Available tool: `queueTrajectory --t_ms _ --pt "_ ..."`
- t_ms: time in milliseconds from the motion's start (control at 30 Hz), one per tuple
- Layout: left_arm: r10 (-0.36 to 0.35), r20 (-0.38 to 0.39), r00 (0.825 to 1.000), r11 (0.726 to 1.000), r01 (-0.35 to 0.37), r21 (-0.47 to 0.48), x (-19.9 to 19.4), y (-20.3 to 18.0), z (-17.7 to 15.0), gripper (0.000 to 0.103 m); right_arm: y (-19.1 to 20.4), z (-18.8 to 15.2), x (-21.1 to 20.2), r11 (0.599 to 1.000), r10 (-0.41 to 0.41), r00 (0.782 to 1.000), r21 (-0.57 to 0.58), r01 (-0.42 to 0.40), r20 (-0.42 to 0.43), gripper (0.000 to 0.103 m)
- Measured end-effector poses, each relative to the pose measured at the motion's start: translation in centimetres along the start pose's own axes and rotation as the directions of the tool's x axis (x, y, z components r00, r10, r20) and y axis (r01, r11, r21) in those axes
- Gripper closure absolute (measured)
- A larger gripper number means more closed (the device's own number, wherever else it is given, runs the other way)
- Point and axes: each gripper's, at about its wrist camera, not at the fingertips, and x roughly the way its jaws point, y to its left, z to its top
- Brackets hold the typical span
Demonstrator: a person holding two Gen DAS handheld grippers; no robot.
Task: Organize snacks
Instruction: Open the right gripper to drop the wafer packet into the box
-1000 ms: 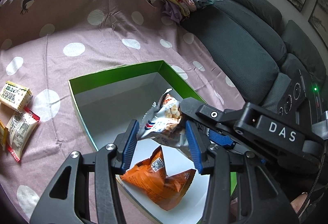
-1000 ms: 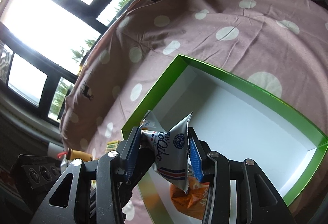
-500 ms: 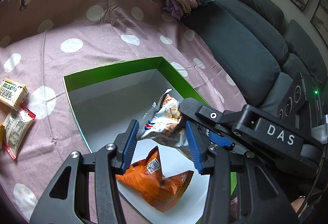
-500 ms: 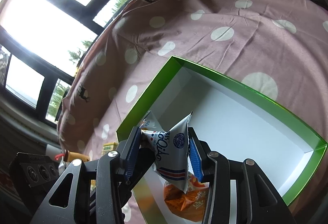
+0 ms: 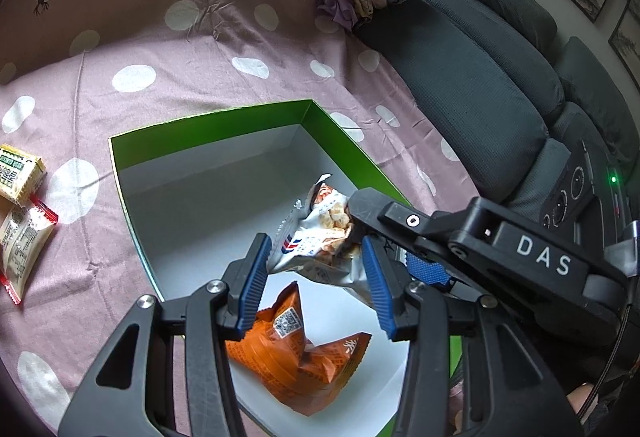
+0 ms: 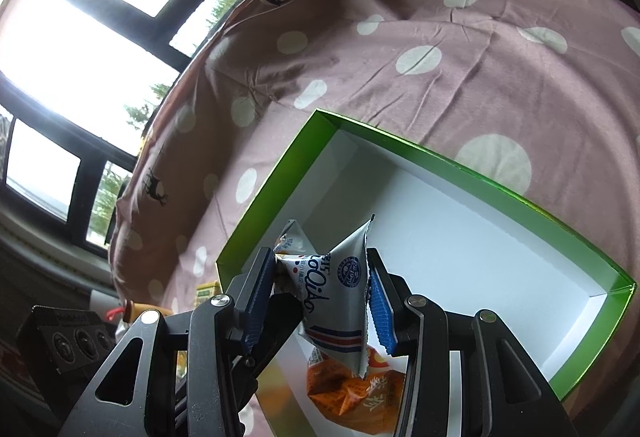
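— Little has shifted since a second ago: both views have crept a touch, so the green box point(image 5: 208, 125) sits slightly further right in the left wrist picture, but the hold on the packet looks the same.

— Which packet?

— The silver snack bag point(image 6: 340, 297). The right gripper point(image 6: 320, 301) is clamped on it, one blue pad on each side, crumpling it at the middle. It hangs over the near left corner of the box, above the white floor.

— And the left gripper point(image 5: 316, 277)?

— Its jaws stand partly apart with nothing pressed between them. The bag seen through the gap lies beyond the pads, carried by the other gripper, which reaches in from the right of that view.

— What does the next move turn on?

— I judge it is a drop. The bag is straight above the orange packet point(image 5: 300, 349) already lying in the box, so letting go here would likely stack one on the other. Free floor lies further in, toward the far wall.

— How does the bag lie?

— In the right wrist view its long axis runs roughly up and down, one crimped end pointing up past the fingertips, the other hanging toward the orange packet.

— Anything left outside?

— Two small wrapped snacks point(image 5: 20, 205) on the spotted cloth point(image 5: 192, 37), left of the box. The left gripper is nearer to them.
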Motion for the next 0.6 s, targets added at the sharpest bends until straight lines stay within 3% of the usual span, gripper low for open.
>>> queueTrajectory --t_ms 200,333,500,600 --pt "0.014 0.025 1.0 1.0 -0.013 -0.002 -1.7 0.0 -0.1 0.052 0.4 -0.2 -0.7 1.0 -0.017 0.999 -0.006 0.017 0.029 0.056" --pt "0.035 0.072 0.997 0.999 -0.036 0.015 -4.3 0.4 -0.4 0.041 1.2 -0.3 -1.5 0.999 -0.046 0.997 -0.027 0.048 0.07 0.056" --pt "0.088 0.134 0.987 0.995 -0.08 -0.061 -8.6 2.8 -1.3 0.033 3.1 -0.8 -1.7 0.996 -0.026 0.996 -0.081 0.032 0.083 0.056" --pt "0.151 0.183 0.971 0.983 -0.128 -0.135 -12.3 5.3 -2.4 0.024 5.0 -1.6 -2.0 0.988 -0.03 0.994 -0.146 0.045 0.106 0.044"
